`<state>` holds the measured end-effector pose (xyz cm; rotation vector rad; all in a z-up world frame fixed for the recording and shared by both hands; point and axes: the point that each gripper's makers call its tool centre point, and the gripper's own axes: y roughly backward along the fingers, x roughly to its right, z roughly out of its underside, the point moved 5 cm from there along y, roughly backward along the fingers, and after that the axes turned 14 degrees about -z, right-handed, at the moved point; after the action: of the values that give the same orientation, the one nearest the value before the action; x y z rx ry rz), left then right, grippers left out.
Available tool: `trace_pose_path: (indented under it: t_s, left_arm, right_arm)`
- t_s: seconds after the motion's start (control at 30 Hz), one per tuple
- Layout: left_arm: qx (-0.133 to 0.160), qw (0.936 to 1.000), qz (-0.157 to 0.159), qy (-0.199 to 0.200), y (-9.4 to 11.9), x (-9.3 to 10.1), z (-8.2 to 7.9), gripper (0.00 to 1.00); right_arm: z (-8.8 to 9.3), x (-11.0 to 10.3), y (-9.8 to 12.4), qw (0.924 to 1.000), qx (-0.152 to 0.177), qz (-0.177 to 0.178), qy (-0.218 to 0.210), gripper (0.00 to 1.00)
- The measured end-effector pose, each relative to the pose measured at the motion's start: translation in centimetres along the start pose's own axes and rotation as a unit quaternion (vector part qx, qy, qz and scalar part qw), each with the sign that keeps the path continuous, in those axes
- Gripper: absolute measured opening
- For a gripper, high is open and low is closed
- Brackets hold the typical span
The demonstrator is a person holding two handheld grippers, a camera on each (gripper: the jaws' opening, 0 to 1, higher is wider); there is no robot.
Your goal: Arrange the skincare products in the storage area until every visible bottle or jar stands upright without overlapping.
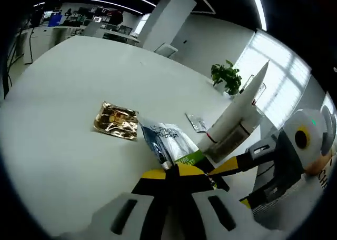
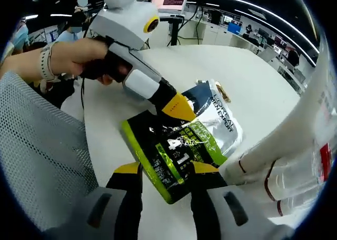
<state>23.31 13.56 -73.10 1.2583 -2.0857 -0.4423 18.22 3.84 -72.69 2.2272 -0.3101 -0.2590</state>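
A black, green and silver sachet (image 1: 164, 138) (image 2: 184, 140) is lifted off the white table (image 1: 79, 82). My left gripper (image 1: 179, 172) is shut on its green end, and it comes into the right gripper view (image 2: 178, 106) from the upper left, held by a hand (image 2: 79, 58). My right gripper (image 2: 167, 178) has its jaws apart, with the sachet's green end lying between and over them. A white tube (image 1: 239, 109) (image 2: 295, 145) with a clear cap stands on that cap right beside the right gripper (image 1: 239, 183).
A gold sachet (image 1: 117, 121) lies flat on the table, with a small silver sachet (image 1: 196, 123) farther back. A potted plant (image 1: 227, 77) stands at the far edge. A grey mesh chair (image 2: 37, 161) is near the table's edge (image 2: 92, 145).
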Motion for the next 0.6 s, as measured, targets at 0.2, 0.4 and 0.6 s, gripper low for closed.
trace_pose_path:
  t_s: [0.2,0.4,0.6]
  left_arm:
    - [0.004,0.9999,-0.002,-0.012,-0.6,0.0,-0.3,0.01]
    - [0.001,0.9998,0.007,-0.017,-0.6,-0.2,-0.4,0.03]
    - [0.043,0.9976,-0.023,-0.050,0.1,-1.5,-1.9,0.11]
  right_arm:
    - [0.6,0.8,0.5,0.9996,0.005,0.002,-0.029,0.35]
    - [0.9,0.9,0.6,0.9989,0.011,-0.002,-0.046,0.35]
    - [0.9,0.9,0.6,0.9987,0.013,-0.004,-0.050,0.35]
